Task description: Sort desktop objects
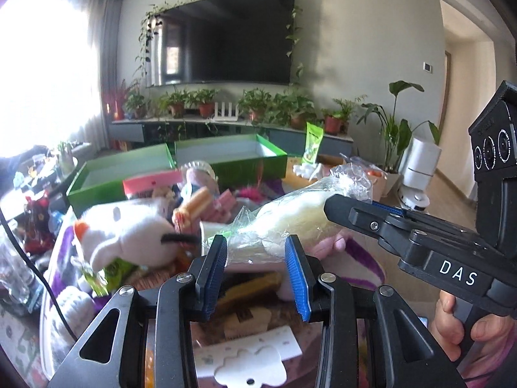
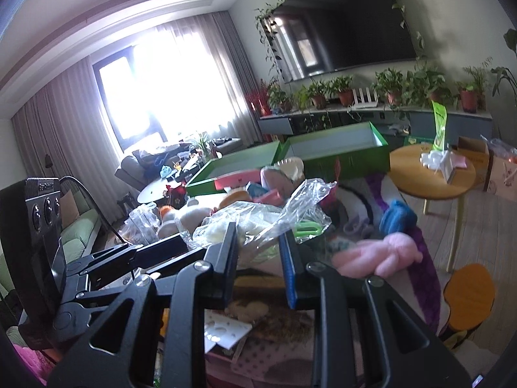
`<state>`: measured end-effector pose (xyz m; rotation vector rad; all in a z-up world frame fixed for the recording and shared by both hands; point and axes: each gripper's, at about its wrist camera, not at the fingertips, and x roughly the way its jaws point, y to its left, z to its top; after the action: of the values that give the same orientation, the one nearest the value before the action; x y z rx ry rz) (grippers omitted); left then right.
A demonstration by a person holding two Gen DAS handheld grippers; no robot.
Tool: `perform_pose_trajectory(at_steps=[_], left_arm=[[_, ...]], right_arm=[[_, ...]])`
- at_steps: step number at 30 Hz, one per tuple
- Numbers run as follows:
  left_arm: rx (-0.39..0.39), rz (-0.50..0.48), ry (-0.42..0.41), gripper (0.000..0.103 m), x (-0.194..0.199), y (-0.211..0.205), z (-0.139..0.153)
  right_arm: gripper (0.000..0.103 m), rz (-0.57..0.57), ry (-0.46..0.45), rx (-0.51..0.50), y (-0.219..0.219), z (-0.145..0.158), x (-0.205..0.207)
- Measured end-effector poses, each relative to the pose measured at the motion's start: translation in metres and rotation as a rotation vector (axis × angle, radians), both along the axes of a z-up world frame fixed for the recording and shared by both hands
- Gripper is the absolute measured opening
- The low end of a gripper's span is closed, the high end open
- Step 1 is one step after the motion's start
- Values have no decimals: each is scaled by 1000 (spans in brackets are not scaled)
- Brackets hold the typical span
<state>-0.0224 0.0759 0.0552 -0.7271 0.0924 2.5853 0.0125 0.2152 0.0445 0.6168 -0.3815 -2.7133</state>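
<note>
A crinkled clear plastic bag (image 1: 290, 213) holding a soft cream-white item hangs above the cluttered desktop. My left gripper (image 1: 255, 242) is shut on the bag's near, narrow end, its blue pads pressing the film from both sides. My right gripper (image 1: 336, 205) comes in from the right and clamps the bag's far, puffy end. In the right wrist view the bag (image 2: 258, 216) bunches between the right gripper's (image 2: 258, 236) jaws, and the left gripper (image 2: 184, 245) reaches in from the left. Two open green boxes (image 1: 232, 165) (image 1: 106, 177) stand behind the pile.
A white plush toy (image 1: 129, 229), pink packs and other toys crowd the desktop. A white card with a cloud cut-out (image 1: 245, 355) lies under the left gripper. A pink plush (image 2: 381, 255) lies at the right edge. A round wooden table (image 2: 407, 161) and an orange stool (image 2: 468, 300) stand alongside.
</note>
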Motion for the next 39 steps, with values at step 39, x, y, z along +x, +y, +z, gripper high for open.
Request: perform_pose_trajectory(at_steps=[39], left_arm=[[-73, 42, 103, 38, -103, -5, 63]], right_arm=[[27, 42, 104, -6, -5, 68, -103]])
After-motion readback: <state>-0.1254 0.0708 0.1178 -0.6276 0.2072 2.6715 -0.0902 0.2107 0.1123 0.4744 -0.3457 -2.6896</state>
